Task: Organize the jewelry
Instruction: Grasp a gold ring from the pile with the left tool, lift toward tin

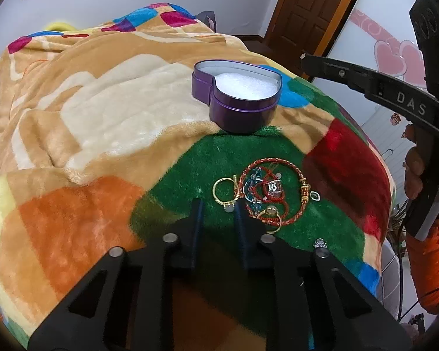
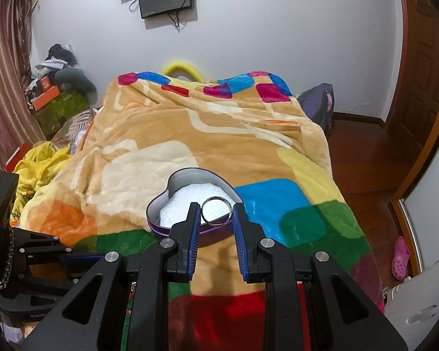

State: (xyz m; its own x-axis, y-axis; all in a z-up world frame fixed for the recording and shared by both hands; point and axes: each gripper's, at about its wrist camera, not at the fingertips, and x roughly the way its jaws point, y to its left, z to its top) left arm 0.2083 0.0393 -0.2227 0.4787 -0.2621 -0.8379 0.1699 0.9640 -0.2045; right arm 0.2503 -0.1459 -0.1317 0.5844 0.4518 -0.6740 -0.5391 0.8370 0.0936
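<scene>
Right claw (image 2: 216, 209) gripping silver ring (image 2: 216, 211) over heart-shaped purple tin (image 2: 161, 204) (foam-lined); left claw (image 1: 218, 207) narrowed, empty, plush blanket (image 1: 102, 117)

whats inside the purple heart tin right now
Inside the purple heart tin only a white foam pad shows, with no jewelry on it. Whatever lies under the foam is covered.

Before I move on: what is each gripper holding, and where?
Right gripper: thin silver metal ring, pinched across its outer rim. Left gripper: nothing visibly held.
</scene>
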